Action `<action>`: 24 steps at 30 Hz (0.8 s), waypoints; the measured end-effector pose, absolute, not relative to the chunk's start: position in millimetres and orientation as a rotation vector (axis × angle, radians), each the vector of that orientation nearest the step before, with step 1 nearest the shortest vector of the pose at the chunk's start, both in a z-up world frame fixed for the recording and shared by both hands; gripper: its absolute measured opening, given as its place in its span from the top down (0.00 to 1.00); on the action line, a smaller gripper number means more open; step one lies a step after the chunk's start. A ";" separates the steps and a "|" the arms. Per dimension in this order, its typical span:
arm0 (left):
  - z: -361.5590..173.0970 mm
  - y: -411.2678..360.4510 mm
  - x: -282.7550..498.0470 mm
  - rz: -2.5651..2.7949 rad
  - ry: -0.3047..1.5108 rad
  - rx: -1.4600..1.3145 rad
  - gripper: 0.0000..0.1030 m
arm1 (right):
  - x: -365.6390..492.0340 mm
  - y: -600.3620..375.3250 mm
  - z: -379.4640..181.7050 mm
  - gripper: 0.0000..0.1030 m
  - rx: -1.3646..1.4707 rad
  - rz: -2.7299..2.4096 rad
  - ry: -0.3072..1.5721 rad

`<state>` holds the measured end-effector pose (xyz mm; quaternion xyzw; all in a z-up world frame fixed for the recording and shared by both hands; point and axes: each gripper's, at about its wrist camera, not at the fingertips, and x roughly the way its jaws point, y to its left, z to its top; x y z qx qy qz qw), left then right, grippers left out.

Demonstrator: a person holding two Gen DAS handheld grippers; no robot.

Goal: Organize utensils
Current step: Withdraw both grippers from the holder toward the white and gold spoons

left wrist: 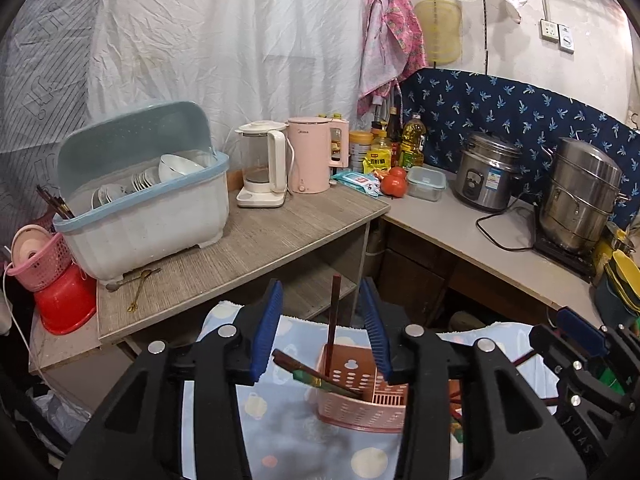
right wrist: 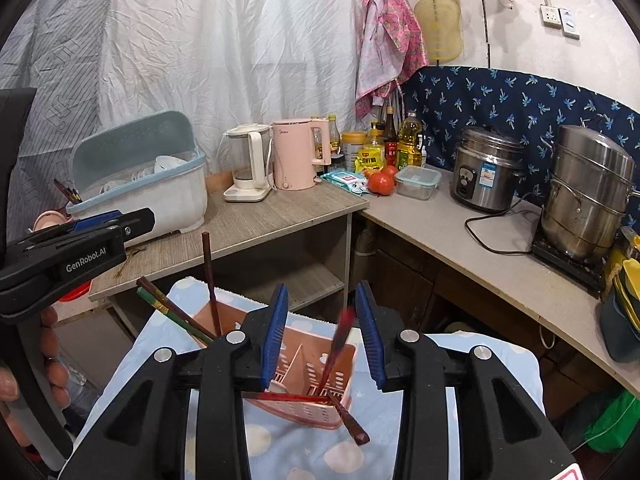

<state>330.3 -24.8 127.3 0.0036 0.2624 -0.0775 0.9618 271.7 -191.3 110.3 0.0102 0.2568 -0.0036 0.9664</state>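
A pink perforated utensil holder (left wrist: 360, 396) (right wrist: 312, 376) stands on a light blue patterned cloth (left wrist: 280, 432) (right wrist: 304, 452). Several dark red and green chopsticks stand or lean in it. One dark red chopstick (left wrist: 333, 326) stands upright between my left fingers, untouched. My left gripper (left wrist: 325, 322) is open above the holder. My right gripper (right wrist: 322, 326) is open over the holder, with a blurred red chopstick (right wrist: 340, 340) between its fingers, not touching them. Another red chopstick (right wrist: 288, 398) lies across the holder's front. The left gripper's side shows in the right wrist view (right wrist: 72, 248).
A grey-wood table (left wrist: 256, 248) bears a blue-lidded dish rack (left wrist: 140, 200) with bowls, a gold spoon and fork (left wrist: 136, 284), and two kettles (left wrist: 288, 160). A counter (left wrist: 480, 240) at the right holds a rice cooker (left wrist: 486, 172), a steel pot (left wrist: 580, 196), bottles and tomatoes.
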 end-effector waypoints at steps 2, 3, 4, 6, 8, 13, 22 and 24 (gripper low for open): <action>126.7 -22.0 326.7 -0.150 0.536 0.007 0.62 | 266.0 -190.3 110.9 0.66 0.026 -0.001 0.520; 126.1 -20.9 324.2 -0.151 0.537 0.007 0.62 | 263.2 -189.4 111.0 0.66 0.025 -0.001 0.519; 125.5 -20.1 321.8 -0.151 0.540 0.009 0.62 | 261.1 -189.6 111.1 0.66 0.025 0.001 0.519; 123.3 -19.0 317.7 -0.149 0.547 0.012 0.62 | 255.1 -187.9 110.2 0.65 0.026 0.002 0.520; 121.6 -18.3 312.6 -0.145 0.553 0.014 0.62 | 250.9 -187.0 109.5 0.64 0.029 0.003 0.523; 119.5 -16.7 301.1 -0.148 0.562 0.018 0.62 | 237.7 -186.0 109.5 0.64 0.039 0.007 0.524; 114.3 -14.9 269.7 -0.151 0.569 0.021 0.62 | 206.8 -182.0 107.8 0.61 0.051 0.028 0.526; 110.4 -14.6 262.7 -0.155 0.576 0.022 0.62 | 198.8 -182.2 106.4 0.60 0.058 0.030 0.526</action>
